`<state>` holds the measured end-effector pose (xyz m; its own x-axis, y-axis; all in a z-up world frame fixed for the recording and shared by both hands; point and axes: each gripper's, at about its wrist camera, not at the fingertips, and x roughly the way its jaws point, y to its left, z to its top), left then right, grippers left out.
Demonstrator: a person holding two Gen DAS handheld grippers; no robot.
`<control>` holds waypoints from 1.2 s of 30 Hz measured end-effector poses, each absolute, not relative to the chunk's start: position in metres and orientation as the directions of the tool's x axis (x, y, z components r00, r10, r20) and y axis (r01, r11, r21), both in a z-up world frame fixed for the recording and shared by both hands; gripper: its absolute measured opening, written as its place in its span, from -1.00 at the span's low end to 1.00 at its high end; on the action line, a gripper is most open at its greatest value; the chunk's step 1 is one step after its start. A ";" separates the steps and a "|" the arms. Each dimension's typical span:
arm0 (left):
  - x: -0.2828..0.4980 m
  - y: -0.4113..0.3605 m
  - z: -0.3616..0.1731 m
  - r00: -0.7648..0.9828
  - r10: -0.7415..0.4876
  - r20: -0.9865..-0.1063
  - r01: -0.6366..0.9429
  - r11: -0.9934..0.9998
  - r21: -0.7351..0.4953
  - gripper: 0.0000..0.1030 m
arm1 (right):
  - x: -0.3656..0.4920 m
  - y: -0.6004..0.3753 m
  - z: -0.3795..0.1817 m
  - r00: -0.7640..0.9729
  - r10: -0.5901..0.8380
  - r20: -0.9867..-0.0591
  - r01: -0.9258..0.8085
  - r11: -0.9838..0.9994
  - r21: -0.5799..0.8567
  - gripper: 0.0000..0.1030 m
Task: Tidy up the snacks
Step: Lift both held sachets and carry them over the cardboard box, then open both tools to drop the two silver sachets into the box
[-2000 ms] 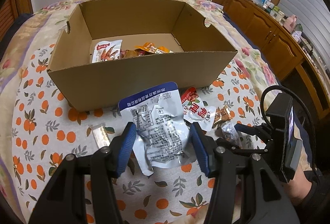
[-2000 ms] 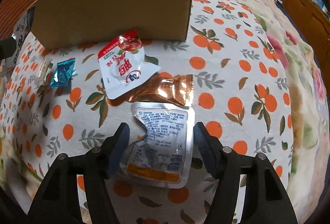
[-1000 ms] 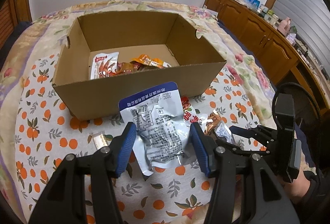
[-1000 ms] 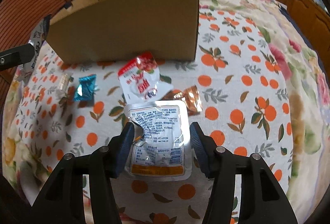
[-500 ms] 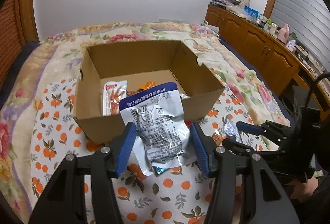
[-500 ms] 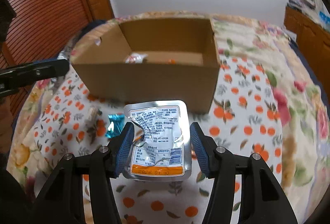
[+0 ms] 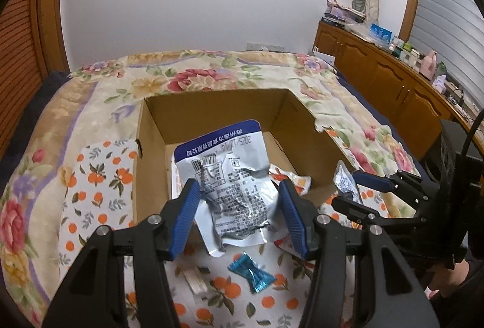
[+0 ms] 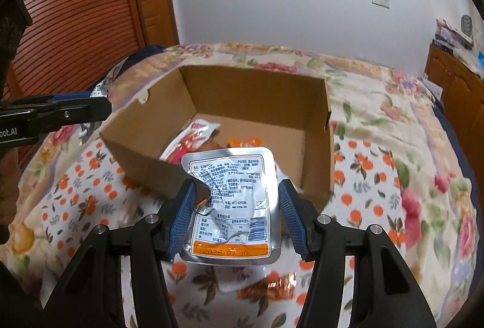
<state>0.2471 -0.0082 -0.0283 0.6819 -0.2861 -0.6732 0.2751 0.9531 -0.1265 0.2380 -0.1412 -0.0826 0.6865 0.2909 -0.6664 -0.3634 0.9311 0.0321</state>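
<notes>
The left gripper (image 7: 239,214) clamps a crumpled blue-topped silver foil pouch (image 7: 231,180) at frame centre, before the open brown cardboard box (image 7: 211,107); the right gripper (image 8: 237,214) pinches an orange-banded silver foil pouch (image 8: 233,207) lower centre.

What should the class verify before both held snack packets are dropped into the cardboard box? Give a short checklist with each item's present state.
1. Left gripper holds its blue-topped packet between the pads: ok.
2. Right gripper holds its silver packet with the orange strip: ok.
3. Cardboard box is open on top, with free floor space inside: ok.
4. Both packets are fully over the box opening: cannot tell; they appear near its front wall.
5. The two grippers are apart from each other: ok.
6. All snacks are off the bedspread: not ok; a blue candy and a pale wrapped bar lie there.
</notes>
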 end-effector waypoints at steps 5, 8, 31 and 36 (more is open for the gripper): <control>0.267 -0.006 -0.030 0.686 -0.287 -0.669 0.278 0.953 -0.124 0.04 | 0.257 -0.141 -0.081 0.691 0.299 -0.658 -0.369 0.929 0.035 0.10; 0.283 -0.006 -0.034 0.685 -0.283 -0.672 0.278 0.953 -0.118 0.04 | 0.270 -0.137 -0.079 0.692 0.303 -0.655 -0.374 0.927 0.033 0.10; 0.338 0.009 -0.105 0.591 -0.265 -0.762 0.234 0.960 -0.152 0.05 | 0.344 -0.096 -0.122 0.656 0.263 -0.707 -0.369 0.929 0.003 0.11; 0.335 0.002 -0.109 0.590 -0.244 -0.770 0.248 0.962 -0.115 0.05 | 0.346 -0.099 -0.129 0.646 0.262 -0.717 -0.358 0.933 0.019 0.12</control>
<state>0.3354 0.0019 -0.1091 0.5901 -0.2442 -0.7695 0.2478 0.9619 -0.1152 0.3462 -0.0990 -0.1286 0.6456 0.2624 -0.7172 -0.3584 0.9334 0.0189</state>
